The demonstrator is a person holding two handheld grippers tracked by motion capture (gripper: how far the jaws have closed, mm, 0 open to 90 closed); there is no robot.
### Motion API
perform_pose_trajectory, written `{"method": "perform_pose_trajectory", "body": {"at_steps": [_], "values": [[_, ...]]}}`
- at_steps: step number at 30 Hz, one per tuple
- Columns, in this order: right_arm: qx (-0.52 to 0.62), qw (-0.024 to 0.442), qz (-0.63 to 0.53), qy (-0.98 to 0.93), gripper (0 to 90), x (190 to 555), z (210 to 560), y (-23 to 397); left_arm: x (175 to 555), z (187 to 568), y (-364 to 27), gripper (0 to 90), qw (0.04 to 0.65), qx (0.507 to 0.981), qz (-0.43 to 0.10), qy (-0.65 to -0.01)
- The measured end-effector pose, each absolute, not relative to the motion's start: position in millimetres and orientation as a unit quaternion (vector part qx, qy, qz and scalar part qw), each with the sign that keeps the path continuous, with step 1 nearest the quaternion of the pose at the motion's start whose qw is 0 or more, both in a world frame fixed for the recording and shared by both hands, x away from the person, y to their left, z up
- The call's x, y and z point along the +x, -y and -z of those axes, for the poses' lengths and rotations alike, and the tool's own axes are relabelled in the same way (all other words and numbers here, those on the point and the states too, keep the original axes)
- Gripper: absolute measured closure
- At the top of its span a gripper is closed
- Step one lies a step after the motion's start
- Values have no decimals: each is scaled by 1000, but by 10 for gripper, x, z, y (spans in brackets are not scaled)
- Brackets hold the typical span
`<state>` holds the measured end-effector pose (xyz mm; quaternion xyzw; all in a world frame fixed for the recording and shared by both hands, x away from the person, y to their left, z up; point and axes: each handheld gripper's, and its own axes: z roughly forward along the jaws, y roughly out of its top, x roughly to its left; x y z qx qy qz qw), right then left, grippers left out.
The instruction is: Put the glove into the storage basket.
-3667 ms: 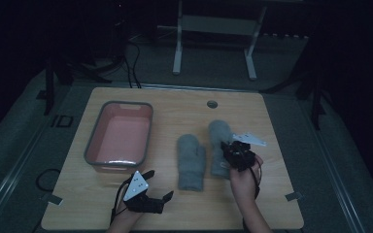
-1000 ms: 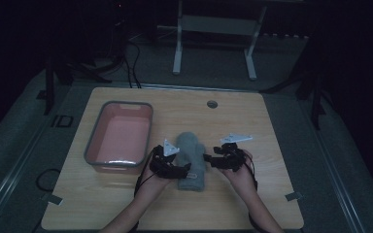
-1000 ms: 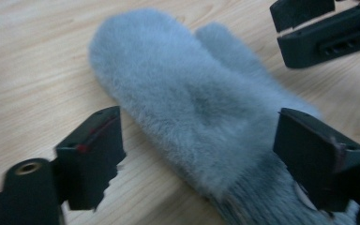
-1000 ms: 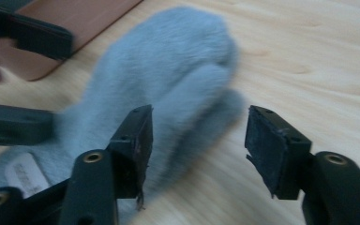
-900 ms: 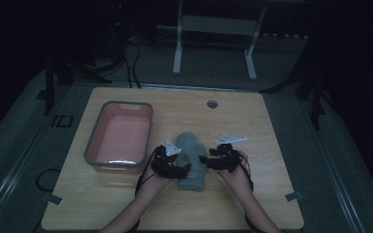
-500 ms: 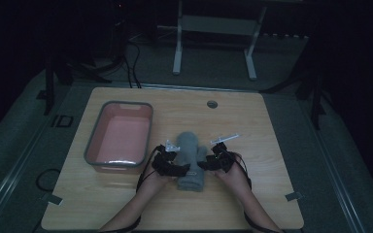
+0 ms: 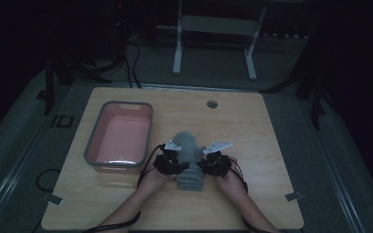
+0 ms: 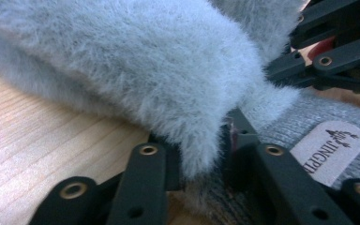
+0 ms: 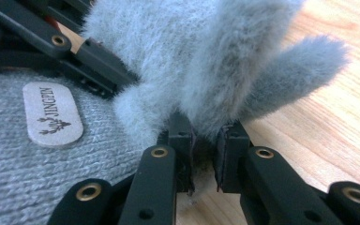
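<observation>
A pair of grey fleece gloves (image 7: 189, 160) is lying stacked near the middle of the wooden table (image 7: 262, 145), closer to the person's edge, just to the right of the pink basin. The upper glove's fuzzy fleece (image 8: 136, 70) is bulging up over the lower part — a grey knit cuff (image 8: 281, 122) that is carrying a pale oval label (image 8: 329, 151) reading JINGPIN. In the right gripper view the same label (image 9: 52, 114) is sitting on the knit at the left, and a fleece thumb (image 9: 295, 75) is sticking out over the bare wood.

The left gripper (image 8: 206, 154) is pinching the edge of the fuzzy glove, its two black jaws pressing a fold of fleece between them. The right gripper (image 9: 204, 154) is doing the same from the opposite side — its jaws are drawn nearly together on a tuft of fleece hanging just above the tabletop. Each gripper's linkage is showing across the glove in the other's view.

From above, the left gripper (image 7: 167, 162) and the right gripper (image 7: 214, 164) are flanking the gloves, touching them on either side, with the person's forearms (image 7: 141, 204) coming in from the bottom edge.

The pink basin (image 7: 93, 145), grey-rimmed, is resting on the left half of the table. A small round grommet (image 7: 212, 104) is sitting near the far edge.
</observation>
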<state>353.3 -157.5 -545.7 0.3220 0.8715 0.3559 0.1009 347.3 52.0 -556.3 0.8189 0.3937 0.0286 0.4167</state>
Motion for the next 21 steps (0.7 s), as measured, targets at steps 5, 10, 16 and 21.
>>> {"method": "perform_pose_trajectory", "body": {"at_steps": [5, 10, 16, 21], "values": [[320, 108, -367, -867, 814, 3498, 5427, 1601, 3445, 5517, -545, 790, 434, 809, -29, -395], [321, 110, -383, -859, 821, 3469, 5274, 1628, 3447, 5327, -568, 797, 442, 808, -30, -388], [320, 108, -405, -849, 822, 3447, 5020, 1642, 3436, 5071, -628, 797, 457, 806, -33, -375], [309, 119, -422, -844, 821, 3415, 4821, 1625, 3427, 4866, -686, 797, 464, 808, -37, -362]]}}
